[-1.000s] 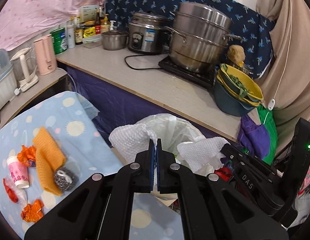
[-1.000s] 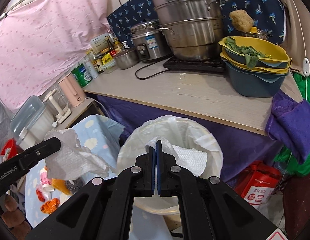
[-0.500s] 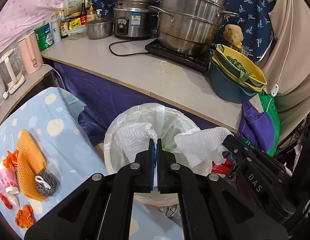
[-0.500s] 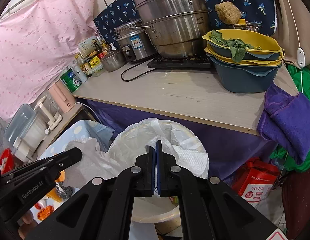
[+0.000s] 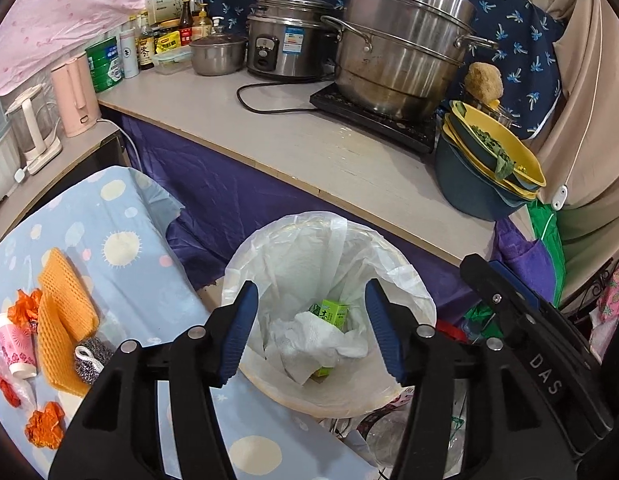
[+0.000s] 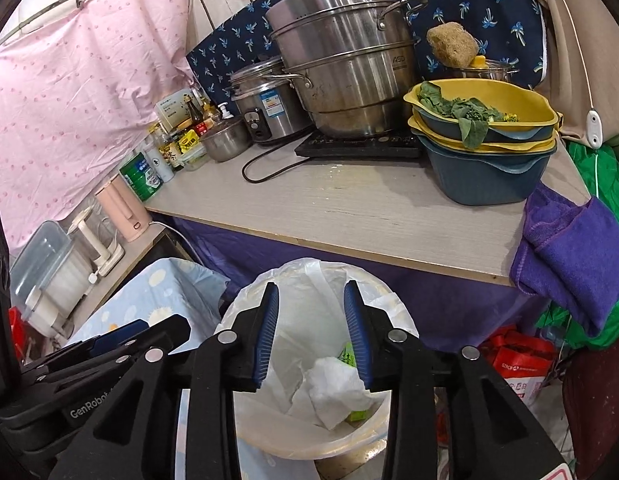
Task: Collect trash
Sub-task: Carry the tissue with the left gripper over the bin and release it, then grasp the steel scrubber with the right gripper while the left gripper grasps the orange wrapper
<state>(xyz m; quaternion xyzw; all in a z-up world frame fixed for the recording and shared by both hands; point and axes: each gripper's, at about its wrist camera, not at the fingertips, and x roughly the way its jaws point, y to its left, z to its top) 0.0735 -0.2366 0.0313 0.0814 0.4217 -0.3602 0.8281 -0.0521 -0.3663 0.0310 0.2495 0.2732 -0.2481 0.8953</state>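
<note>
Where the white-lined trash bin [image 5: 405, 280] stands on the floor against the purple skirt of the counter [image 5: 309, 152], crumpled white paper towels [image 5: 321, 340] lie inside it on top of a small green carton [image 5: 334, 312]. Directly above the bin's mouth the left hand-held gripper [image 5: 311, 328] hangs with its blue-padded jaws apart; they have just been opening, and nothing is gripped between them. Beside it the right hand-held gripper [image 6: 311, 334] also points down into the bin, its jaws having just been opening too, standing a narrower way apart with nothing between the pads; the towels [image 6: 333, 390] lie loose below.

To the left of the bin, a surface covered with a blue spotted cloth [image 5: 121, 216] carries more litter: orange crumpled wrappers [image 5: 45, 426], a small pink-and-white bottle [image 5: 14, 344] lying down, an orange mesh cloth [image 5: 65, 316] and a steel scourer [image 5: 91, 358] touching that cloth's lower edge.

On the counter behind stand a large stacked steel pot [image 5: 397, 52] on a black hob, a rice cooker [image 5: 289, 44], a small steel bowl [image 5: 217, 54], and stacked yellow and blue basins [image 5: 485, 176] holding green leaves. A purple towel [image 6: 569, 256] hangs off the counter's right end.
</note>
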